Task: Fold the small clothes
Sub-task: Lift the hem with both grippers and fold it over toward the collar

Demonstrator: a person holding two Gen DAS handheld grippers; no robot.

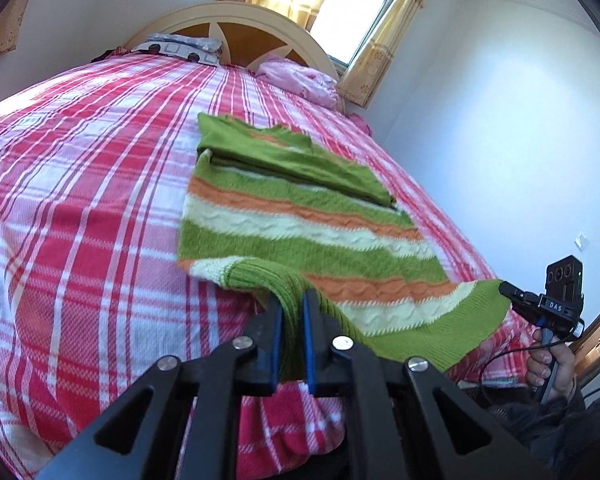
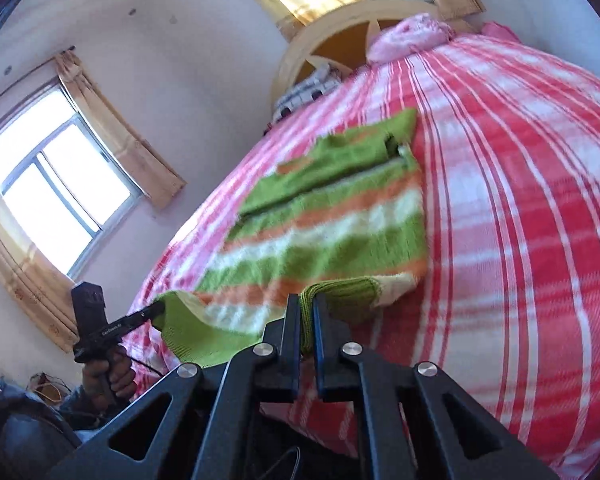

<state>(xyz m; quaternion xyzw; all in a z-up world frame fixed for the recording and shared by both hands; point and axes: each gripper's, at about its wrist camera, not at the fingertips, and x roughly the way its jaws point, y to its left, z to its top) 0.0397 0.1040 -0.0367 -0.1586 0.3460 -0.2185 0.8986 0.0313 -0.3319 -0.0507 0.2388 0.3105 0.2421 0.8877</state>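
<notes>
A small knitted sweater [image 1: 300, 220] with green, orange and cream stripes lies on the red plaid bed [image 1: 80, 208], sleeves folded across its upper part. My left gripper [image 1: 292, 300] is shut on the ribbed green hem at one bottom corner. My right gripper [image 2: 306, 304] is shut on the hem at the other bottom corner. The sweater also shows in the right wrist view [image 2: 332, 216]. Each gripper appears in the other's view, pinching a hem corner: the right one [image 1: 508, 290], the left one [image 2: 158, 312]. The hem is lifted slightly off the bed's near edge.
The bed [image 2: 520, 220] has a curved wooden headboard [image 1: 236, 20]. A patterned pillow [image 1: 180, 46] and a pink bundle [image 1: 300, 80] lie at its head. Curtained windows [image 1: 356, 8] and white walls surround it.
</notes>
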